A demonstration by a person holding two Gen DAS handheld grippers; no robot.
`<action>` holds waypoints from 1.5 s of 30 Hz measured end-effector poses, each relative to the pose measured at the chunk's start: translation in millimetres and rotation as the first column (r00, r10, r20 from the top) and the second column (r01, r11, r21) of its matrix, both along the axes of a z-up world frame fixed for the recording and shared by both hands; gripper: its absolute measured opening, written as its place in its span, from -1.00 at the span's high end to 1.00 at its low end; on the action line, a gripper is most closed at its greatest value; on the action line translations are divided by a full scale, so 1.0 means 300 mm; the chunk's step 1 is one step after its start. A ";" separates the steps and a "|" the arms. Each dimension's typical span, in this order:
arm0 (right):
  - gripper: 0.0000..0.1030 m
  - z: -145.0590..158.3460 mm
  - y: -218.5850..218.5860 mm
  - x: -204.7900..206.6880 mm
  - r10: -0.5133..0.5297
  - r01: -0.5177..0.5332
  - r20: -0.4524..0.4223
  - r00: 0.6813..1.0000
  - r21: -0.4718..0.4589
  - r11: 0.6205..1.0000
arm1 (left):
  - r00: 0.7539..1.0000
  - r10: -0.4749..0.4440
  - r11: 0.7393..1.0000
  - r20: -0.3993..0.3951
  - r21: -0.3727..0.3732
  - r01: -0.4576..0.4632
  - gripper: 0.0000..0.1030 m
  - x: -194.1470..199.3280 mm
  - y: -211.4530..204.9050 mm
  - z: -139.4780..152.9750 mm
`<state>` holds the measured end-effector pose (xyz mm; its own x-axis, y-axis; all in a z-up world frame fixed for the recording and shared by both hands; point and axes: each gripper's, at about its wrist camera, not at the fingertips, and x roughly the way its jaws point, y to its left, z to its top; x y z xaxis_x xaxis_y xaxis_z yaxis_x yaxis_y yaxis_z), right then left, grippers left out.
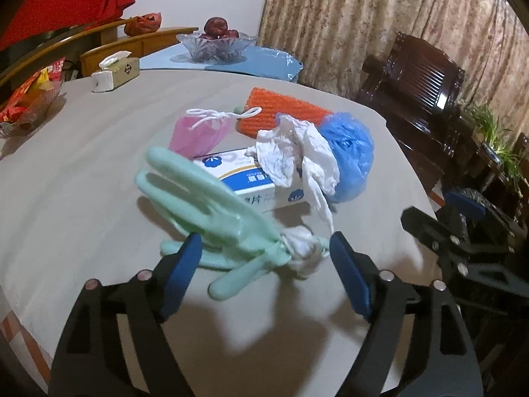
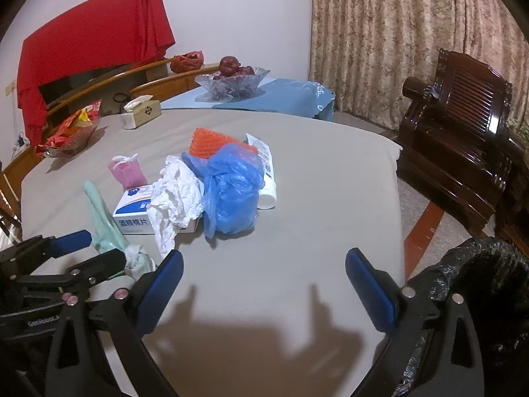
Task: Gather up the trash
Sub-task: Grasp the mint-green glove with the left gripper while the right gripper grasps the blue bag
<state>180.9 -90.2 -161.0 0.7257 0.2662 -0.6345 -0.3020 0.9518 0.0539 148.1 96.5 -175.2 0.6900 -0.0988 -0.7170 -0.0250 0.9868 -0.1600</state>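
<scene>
A pile of trash lies on the grey table (image 1: 82,182): a mint-green foam piece (image 1: 205,205) tied to a white wad (image 1: 302,248), a white and blue box (image 1: 261,182), crumpled white paper (image 1: 291,155), a blue plastic bag (image 1: 350,152), a pink pouch (image 1: 201,132) and an orange mesh sheet (image 1: 281,112). My left gripper (image 1: 264,251) is open around the foam piece and white wad, apart from them. My right gripper (image 2: 264,264) is open and empty over bare table, in front of the blue bag (image 2: 231,188). A white tube (image 2: 267,178) lies behind the bag.
A black-lined trash bin (image 2: 476,264) stands off the table's right edge. A tissue box (image 2: 142,110), a snack bowl (image 2: 69,135) and a glass fruit bowl (image 2: 231,81) sit at the far side. A dark wooden chair (image 2: 459,125) stands to the right.
</scene>
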 end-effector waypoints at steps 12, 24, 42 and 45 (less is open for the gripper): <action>-0.86 -0.010 0.011 0.016 0.006 -0.006 -0.007 1.000 -0.005 1.000 | 0.998 0.056 0.991 -0.036 -0.115 -0.060 0.10 0.077 0.041 -0.045; -0.52 -0.014 0.094 0.138 0.019 -0.019 -0.025 1.000 0.014 1.000 | 0.999 0.049 0.991 0.007 -0.127 -0.048 0.94 0.067 0.089 -0.018; 0.57 0.040 0.054 0.148 0.085 -0.081 -0.042 0.996 0.096 0.992 | 0.998 0.024 0.990 0.050 -0.143 -0.016 0.95 0.027 0.090 0.038; 0.58 0.086 0.034 0.109 0.071 -0.070 -0.006 0.997 0.089 0.994 | 0.997 0.003 0.990 0.073 -0.138 0.007 0.95 0.002 0.067 0.072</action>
<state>213.7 -79.9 -135.4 0.6974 0.3718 -0.6127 -0.3675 0.9195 0.1397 148.8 116.6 -153.4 0.7395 -0.1942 -0.6445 -0.0067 0.9553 -0.2956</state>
